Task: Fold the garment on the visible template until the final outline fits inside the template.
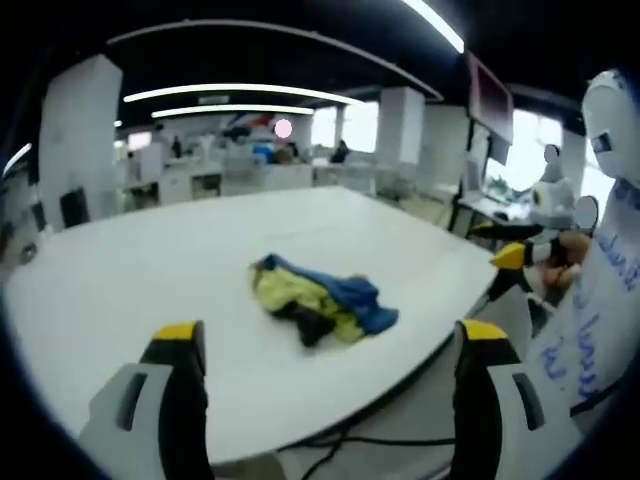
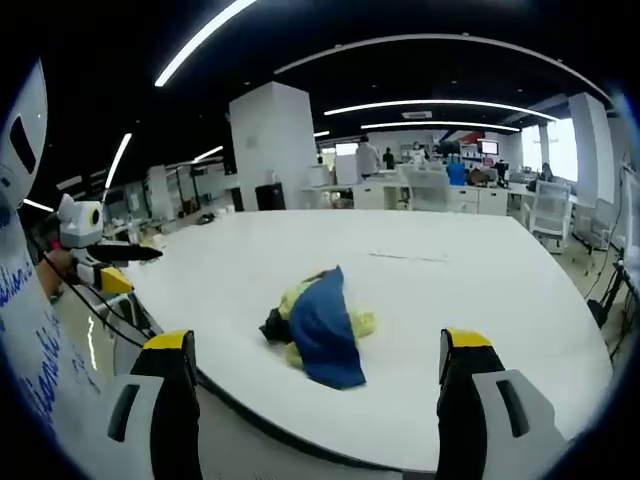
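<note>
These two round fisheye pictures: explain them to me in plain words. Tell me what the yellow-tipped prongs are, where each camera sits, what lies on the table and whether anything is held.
No robot here: a person carries a two-jaw gripper in each hand, with a camera on each looking along its jaws. The grey, yellow-tipped prongs at the bottom are those jaws. The left gripper view shows the left gripper; the right gripper view shows the right gripper. Both are open and hold nothing. On the large white round-edged table lies a crumpled blue and yellow cloth garment, seen from the other side in the right gripper view. No template outline can be made out. Behind is an open office.
</note>
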